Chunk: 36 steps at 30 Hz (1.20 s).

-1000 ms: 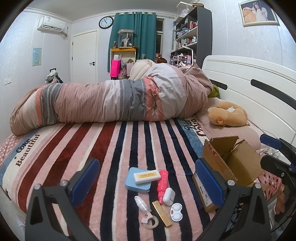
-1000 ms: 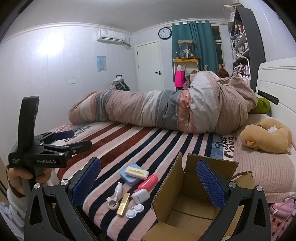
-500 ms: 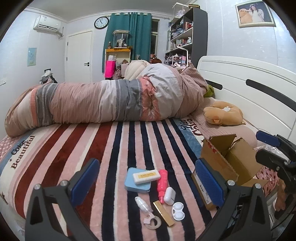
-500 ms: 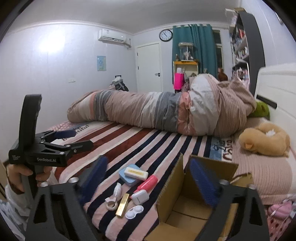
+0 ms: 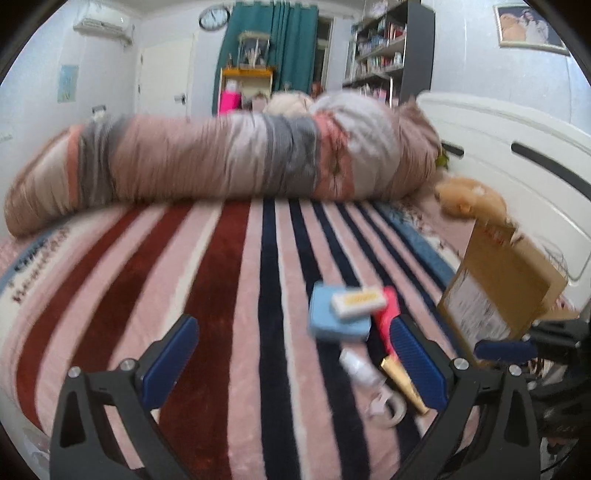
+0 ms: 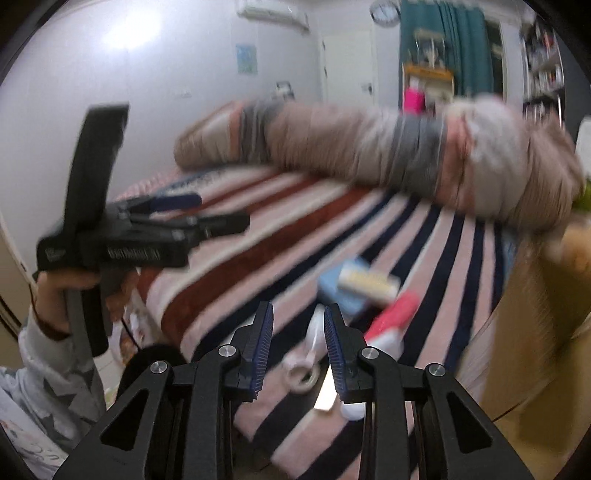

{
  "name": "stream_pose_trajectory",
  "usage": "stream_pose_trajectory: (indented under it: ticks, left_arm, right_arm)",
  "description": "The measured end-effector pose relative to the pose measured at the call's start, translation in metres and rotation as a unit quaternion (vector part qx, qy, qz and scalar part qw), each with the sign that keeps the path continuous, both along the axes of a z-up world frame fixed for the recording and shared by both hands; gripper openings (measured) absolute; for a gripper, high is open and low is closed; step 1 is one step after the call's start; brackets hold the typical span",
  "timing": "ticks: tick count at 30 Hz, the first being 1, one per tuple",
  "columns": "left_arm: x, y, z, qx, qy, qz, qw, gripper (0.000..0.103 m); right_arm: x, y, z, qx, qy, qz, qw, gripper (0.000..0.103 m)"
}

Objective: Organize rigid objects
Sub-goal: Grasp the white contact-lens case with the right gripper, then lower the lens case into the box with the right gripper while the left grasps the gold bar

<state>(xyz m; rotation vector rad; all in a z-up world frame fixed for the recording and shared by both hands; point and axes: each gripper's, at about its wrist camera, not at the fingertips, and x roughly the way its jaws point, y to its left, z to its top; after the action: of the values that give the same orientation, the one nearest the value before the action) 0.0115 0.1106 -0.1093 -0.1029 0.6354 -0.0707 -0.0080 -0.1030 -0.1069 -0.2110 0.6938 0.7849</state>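
right hand-held gripper (image 6: 298, 350) part-closed, empty (apparently), above white bottle (image 6: 315, 334)

A home bedroom: striped bed (image 5: 221, 280), rolled duvet (image 5: 221, 162), white headboard (image 5: 517, 147), bookshelf (image 5: 384, 55), wall clock (image 5: 214, 16).

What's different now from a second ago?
The right gripper has narrowed its jaws and swung down toward the small white bottle, gripping nothing yet. The left gripper moved leftward, jaws wide as before. The blue case, pink tube and box lie where they were.
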Motion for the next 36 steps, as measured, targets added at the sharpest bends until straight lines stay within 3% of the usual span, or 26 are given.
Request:
stream_pose_trajectory:
  ticks: [2,7,15,20,26,28,30,33,36]
  left_arm:
    - [0.005,0.001,-0.022,-0.005,0.022,-0.007,0.9997,0.102]
    - [0.014,-0.008,-0.057,-0.022,0.055,-0.034,0.9977,0.102]
    - [0.014,-0.027,-0.074,-0.035,0.070,-0.067,0.9947,0.102]
    - [0.010,-0.029,-0.076,-0.035,0.075,-0.071,0.9940,0.102]
    - [0.007,-0.027,-0.075,-0.041,0.079,-0.074,0.9933,0.102]
    - [0.006,-0.028,-0.074,-0.046,0.082,-0.078,0.9925,0.102]
    - [0.004,-0.030,-0.073,-0.047,0.084,-0.084,0.9918,0.102]
    - [-0.001,-0.038,-0.070,-0.045,0.087,-0.101,0.9901,0.102]
    - [-0.003,-0.053,-0.066,-0.053,0.089,-0.125,0.9867,0.101]
  right_arm:
    - [0.007,-0.003,-0.031,-0.016,0.033,-0.025,0.999,0.024]
    - [0.022,-0.019,-0.077,-0.088,0.007,-0.146,0.985,0.024]
    - [0.031,-0.029,-0.107,-0.091,0.038,-0.217,0.971,0.040]
    - [0.031,-0.027,-0.110,-0.114,0.011,-0.265,0.958,0.040]
    - [0.038,-0.023,-0.114,-0.105,0.006,-0.238,0.966,0.040]
    - [0.045,-0.021,-0.117,-0.111,0.014,-0.240,0.964,0.028]
    - [0.041,-0.017,-0.112,-0.119,0.000,-0.231,0.966,0.028]
    - [0.024,-0.012,-0.084,-0.087,-0.024,-0.195,0.977,0.028]
    - [0.008,-0.007,-0.032,-0.032,-0.057,-0.147,0.987,0.028]
